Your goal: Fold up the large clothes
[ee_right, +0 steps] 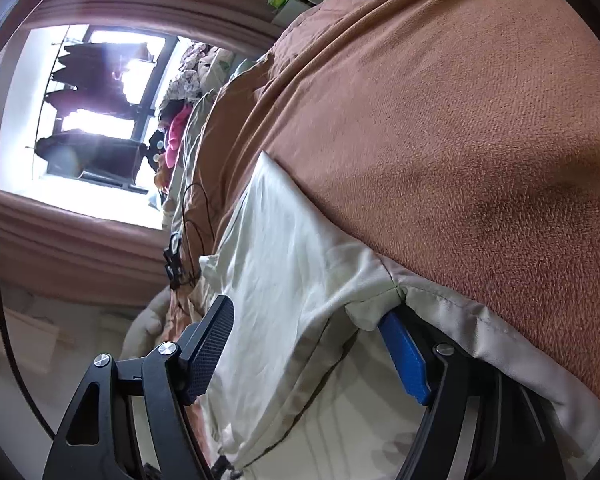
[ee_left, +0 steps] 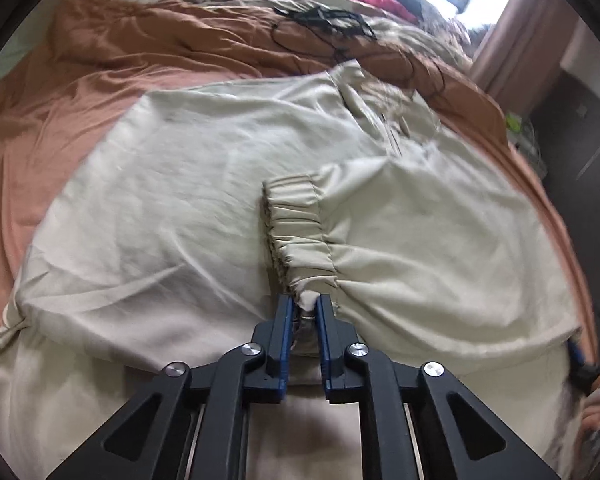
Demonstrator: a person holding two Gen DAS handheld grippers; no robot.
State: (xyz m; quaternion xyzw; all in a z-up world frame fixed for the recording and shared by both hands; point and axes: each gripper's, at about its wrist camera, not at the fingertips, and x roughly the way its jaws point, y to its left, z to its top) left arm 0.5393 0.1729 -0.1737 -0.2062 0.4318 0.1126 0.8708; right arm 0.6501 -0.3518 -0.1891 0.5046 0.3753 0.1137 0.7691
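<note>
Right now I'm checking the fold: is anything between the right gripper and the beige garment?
Nothing visible. The right gripper stands open, the beige garment already between its fingers, on the orange bedsheet. The left gripper is shut on the elastic cuff.

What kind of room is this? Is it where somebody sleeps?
Most likely a bedroom. A pale garment lies spread on a bed covered with an orange-brown blanket, long curtains frame a bright window, and more bedding and clothes are piled at the far end.
</note>
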